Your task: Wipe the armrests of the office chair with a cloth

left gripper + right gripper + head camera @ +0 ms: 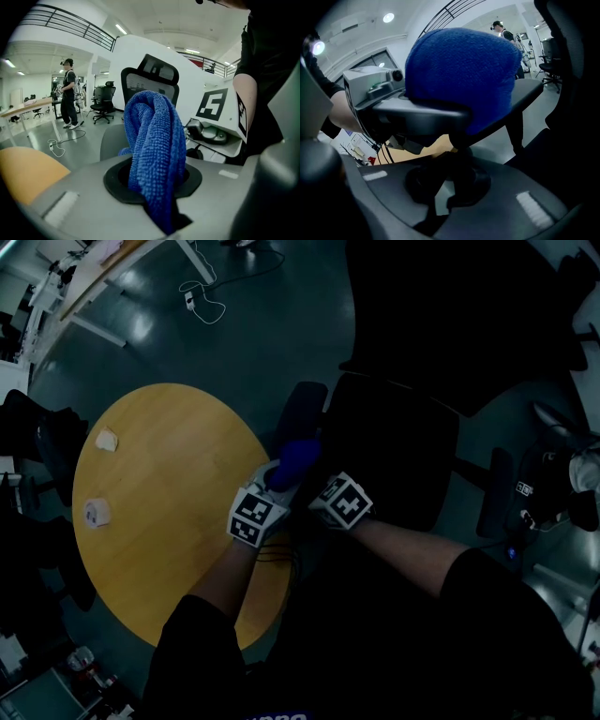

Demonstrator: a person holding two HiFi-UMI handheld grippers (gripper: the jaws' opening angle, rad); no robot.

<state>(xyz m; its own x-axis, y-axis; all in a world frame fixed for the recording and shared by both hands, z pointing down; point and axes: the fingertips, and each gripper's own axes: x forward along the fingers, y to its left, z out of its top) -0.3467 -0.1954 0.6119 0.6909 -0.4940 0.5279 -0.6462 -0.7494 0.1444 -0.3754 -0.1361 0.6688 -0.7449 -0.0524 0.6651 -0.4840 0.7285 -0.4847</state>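
— What's your count?
— I get one blue cloth [157, 154] between my left gripper's [278, 482] fingers. With the right gripper [315, 487], that's two grippers. Two armrests [302, 413], one round table [169, 484], and two small white items [107, 440] left of the fingers.

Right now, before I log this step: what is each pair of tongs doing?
Left tongs: closed on the blue cloth.
Right tongs: closed on the armrest stem.
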